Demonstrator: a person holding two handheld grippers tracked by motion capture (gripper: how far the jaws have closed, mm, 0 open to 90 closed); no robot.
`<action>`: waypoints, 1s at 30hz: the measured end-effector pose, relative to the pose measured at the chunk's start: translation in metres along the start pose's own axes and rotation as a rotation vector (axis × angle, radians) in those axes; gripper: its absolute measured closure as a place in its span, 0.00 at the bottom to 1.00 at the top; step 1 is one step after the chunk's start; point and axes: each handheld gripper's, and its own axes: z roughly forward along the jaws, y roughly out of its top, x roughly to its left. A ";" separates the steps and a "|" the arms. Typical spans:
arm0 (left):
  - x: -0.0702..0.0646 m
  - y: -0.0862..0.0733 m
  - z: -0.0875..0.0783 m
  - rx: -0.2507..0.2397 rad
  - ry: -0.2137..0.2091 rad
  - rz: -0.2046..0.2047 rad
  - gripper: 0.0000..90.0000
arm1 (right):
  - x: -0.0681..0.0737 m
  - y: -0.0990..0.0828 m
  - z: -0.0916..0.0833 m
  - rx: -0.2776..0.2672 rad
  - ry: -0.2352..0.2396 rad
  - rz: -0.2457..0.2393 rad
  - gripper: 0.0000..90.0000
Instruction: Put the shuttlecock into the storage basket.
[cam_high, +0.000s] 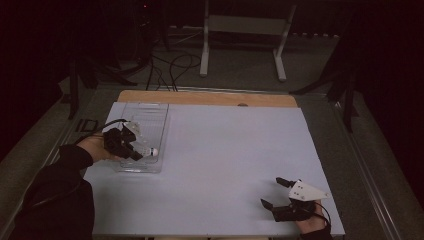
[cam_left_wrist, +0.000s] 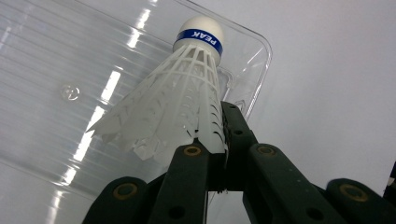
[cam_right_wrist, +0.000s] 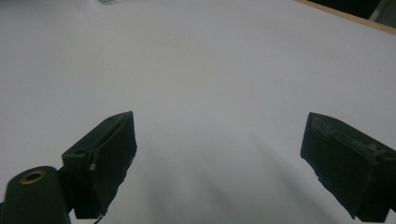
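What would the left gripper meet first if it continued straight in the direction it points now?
Probably the floor of the clear tray. The left gripper, shut on the shuttlecock, points down into it, so the shuttlecock's white cork tip would touch first, though depth is unclear.

A dim room is seen, with a grey floor (cam_high: 240, 70), tangled black cables (cam_high: 170, 67) and a white metal frame (cam_high: 245, 30) behind the white-covered table (cam_high: 225, 150).

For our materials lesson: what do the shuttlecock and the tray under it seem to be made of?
Shuttlecock: skirt looks like white moulded plastic, a matt lattice of ribs; the rounded tip is smooth white with a blue band, its material unclear. Tray: clear glossy plastic, see-through with bright streaks of reflected light.
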 end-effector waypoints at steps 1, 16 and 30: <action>0.000 0.000 0.000 0.000 0.000 0.000 0.99 | 0.000 0.000 0.000 0.003 0.000 -0.002 0.11; 0.004 0.004 0.010 0.014 -0.012 -0.041 0.99 | 0.000 -0.001 0.001 0.007 0.003 0.001 0.12; 0.013 0.010 0.007 -0.003 0.135 -0.277 0.33 | 0.000 -0.001 0.001 0.015 0.004 0.001 0.12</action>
